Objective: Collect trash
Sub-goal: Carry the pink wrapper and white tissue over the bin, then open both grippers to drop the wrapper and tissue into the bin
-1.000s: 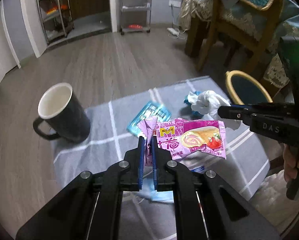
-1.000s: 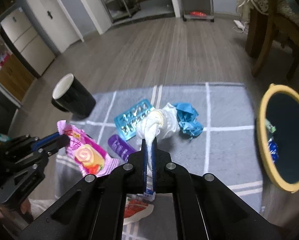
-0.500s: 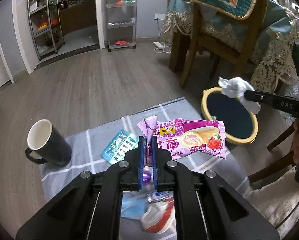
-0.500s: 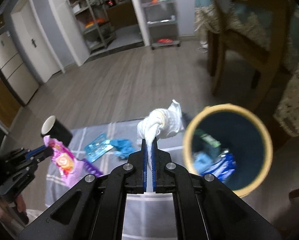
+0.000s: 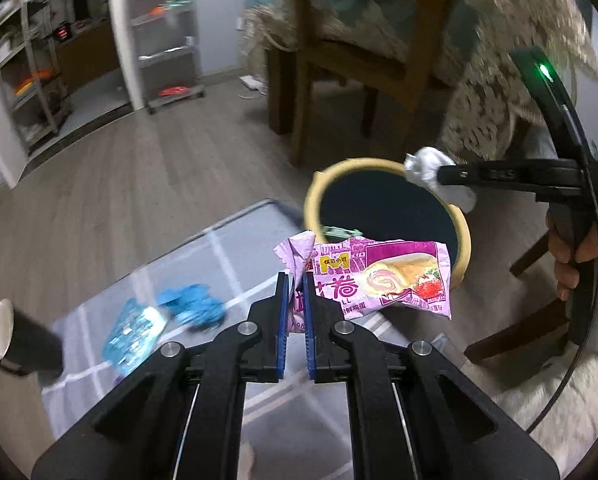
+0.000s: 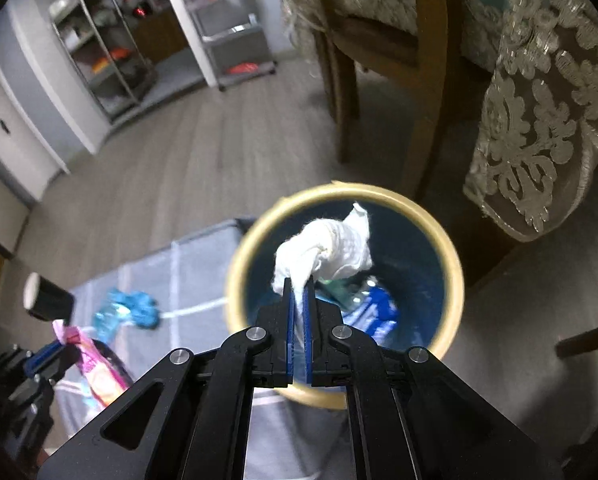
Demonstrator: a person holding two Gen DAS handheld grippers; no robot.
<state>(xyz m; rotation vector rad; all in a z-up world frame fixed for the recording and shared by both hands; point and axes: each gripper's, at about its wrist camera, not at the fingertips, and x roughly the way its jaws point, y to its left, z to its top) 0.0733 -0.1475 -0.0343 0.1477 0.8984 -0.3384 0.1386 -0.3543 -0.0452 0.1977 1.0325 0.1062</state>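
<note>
White crumpled tissue (image 6: 331,246), clamped in my right hand-held gripper (image 6: 298,288), hangs over the bin (image 6: 453,264); my left hand-held gripper (image 5: 293,280), clamping the pink snack wrapper (image 5: 383,276), seems short of the rim. Next: release.

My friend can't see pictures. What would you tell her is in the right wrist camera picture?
The right tool pinches a crumpled white tissue just above a round bin with a yellow rim and some trash already inside. To the left, the left tool holds a pink snack wrapper over a grey checked mat, where blue trash and a black mug sit.
</note>
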